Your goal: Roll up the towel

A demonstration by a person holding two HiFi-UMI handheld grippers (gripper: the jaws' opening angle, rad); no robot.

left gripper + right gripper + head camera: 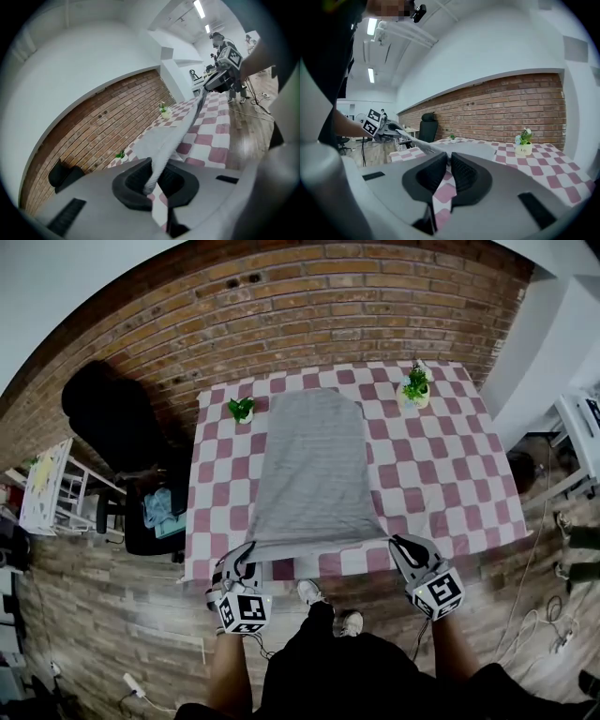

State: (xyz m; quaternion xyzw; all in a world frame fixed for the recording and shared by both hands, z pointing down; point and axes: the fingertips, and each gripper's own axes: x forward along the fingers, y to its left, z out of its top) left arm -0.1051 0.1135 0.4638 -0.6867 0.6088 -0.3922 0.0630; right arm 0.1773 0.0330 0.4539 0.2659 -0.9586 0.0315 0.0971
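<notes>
Two grippers sit nearest us at the table's front edge. Our left gripper has its jaws clamped on one near corner of the grey towel, and our right gripper pinches the other near corner just as tightly. The hem runs stretched in a line between them. From there the towel lies lengthwise over the checked tablecloth, flat and smooth, and its far end reaches close to the far side of the table. There a small potted plant stands just beside its left corner, and a flowering pot stands apart to the right. Beyond are a black office chair and the brick wall. We judge the towel light, soft and limp: it will sag wherever it is unsupported and hold no shape of its own. The two corners therefore seem the right places to grip for the first turn. Both sides need even tension, or the roll may go crooked or drag the tablecloth along.
</notes>
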